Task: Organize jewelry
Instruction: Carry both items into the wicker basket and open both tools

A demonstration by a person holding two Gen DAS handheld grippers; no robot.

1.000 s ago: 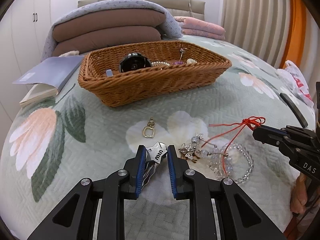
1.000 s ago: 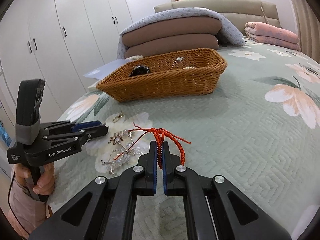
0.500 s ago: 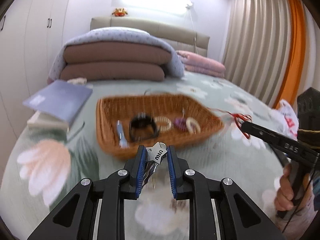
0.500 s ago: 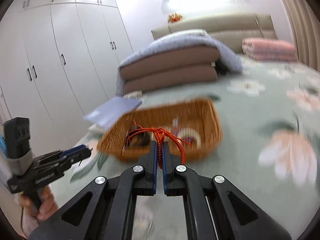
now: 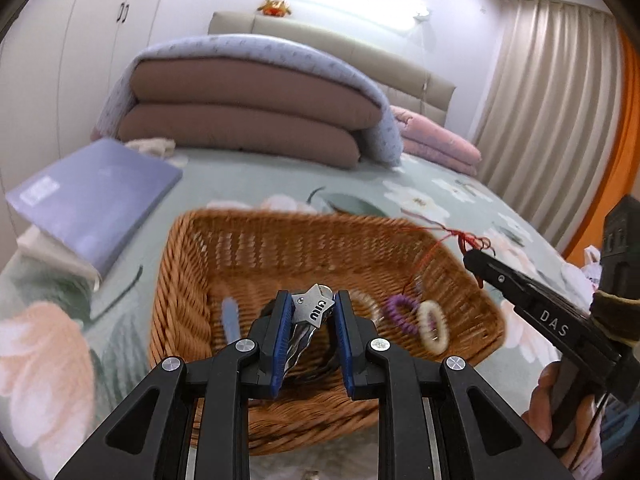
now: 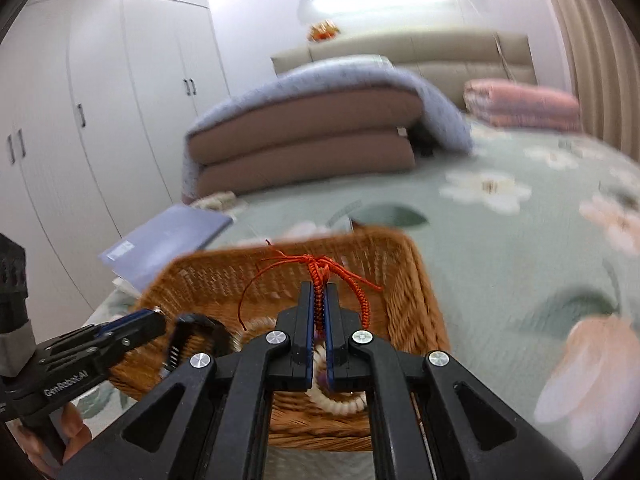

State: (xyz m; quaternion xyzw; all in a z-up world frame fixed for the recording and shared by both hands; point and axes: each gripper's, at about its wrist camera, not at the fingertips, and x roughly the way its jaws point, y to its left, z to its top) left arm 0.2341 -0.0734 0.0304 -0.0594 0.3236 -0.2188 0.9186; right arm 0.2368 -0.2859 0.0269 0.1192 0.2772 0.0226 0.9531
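L tool pinching silver hair clip over wicker basket. R tool pressed together on red cord, above same basket.

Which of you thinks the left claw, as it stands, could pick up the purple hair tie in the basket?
Probably not yet. The left claw is shut on a silver clip, so its jaws are occupied. The purple hair tie lies uncovered in the basket, just beside it, once the clip is dropped.
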